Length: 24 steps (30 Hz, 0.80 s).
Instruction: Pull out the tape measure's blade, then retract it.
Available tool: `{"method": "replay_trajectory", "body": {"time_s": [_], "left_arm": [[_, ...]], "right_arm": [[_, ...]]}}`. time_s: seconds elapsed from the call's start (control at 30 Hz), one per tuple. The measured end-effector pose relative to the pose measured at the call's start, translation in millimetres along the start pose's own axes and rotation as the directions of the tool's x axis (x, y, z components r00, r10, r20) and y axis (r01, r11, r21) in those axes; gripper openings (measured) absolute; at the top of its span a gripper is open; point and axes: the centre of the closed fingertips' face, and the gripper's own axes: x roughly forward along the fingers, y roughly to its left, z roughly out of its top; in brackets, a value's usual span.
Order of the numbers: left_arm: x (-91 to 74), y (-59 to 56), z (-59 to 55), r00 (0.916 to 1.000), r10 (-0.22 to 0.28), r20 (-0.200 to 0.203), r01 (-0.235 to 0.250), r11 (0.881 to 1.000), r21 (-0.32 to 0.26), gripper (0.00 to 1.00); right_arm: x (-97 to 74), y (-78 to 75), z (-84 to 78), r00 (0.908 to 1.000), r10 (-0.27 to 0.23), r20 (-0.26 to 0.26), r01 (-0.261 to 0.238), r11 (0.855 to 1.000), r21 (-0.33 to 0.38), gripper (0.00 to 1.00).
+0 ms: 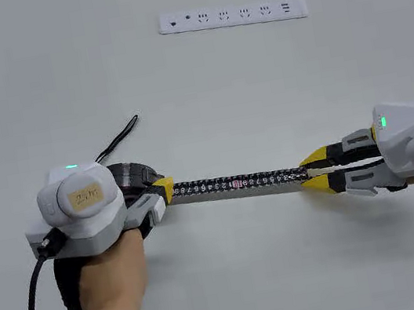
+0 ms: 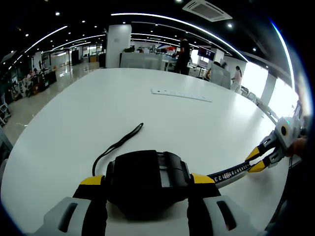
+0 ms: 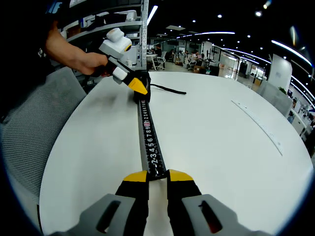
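Left gripper (image 1: 156,197), nearest, is clamped across the black tape measure case (image 1: 132,175), which sits on the white table (image 1: 261,98). Right gripper (image 1: 313,171) is pinched on the blade (image 1: 236,184) end. The blade is stretched straight between the two, low along the table. The strap (image 1: 118,138) trails behind the case. Judged: pull-out step at or near its end. Next calls for guiding the blade end back toward the case under control, no snap-back.

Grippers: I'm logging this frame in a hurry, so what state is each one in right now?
Left gripper: closed, holding the tape measure.
Right gripper: closed, holding the end of the pulled-out blade.
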Motion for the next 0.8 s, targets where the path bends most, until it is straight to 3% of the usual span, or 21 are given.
{"method": "replay_trajectory", "body": {"time_s": [0.8], "left_arm": [[-0.7, -0.4, -0.4, 1.0000, -0.007, -0.002, 0.007, 1.000, -0.008, 0.63]], "right_arm": [[11.7, 3.8, 11.9, 0.9997, 0.013, 0.019, -0.013, 1.000, 0.007, 0.11]]}}
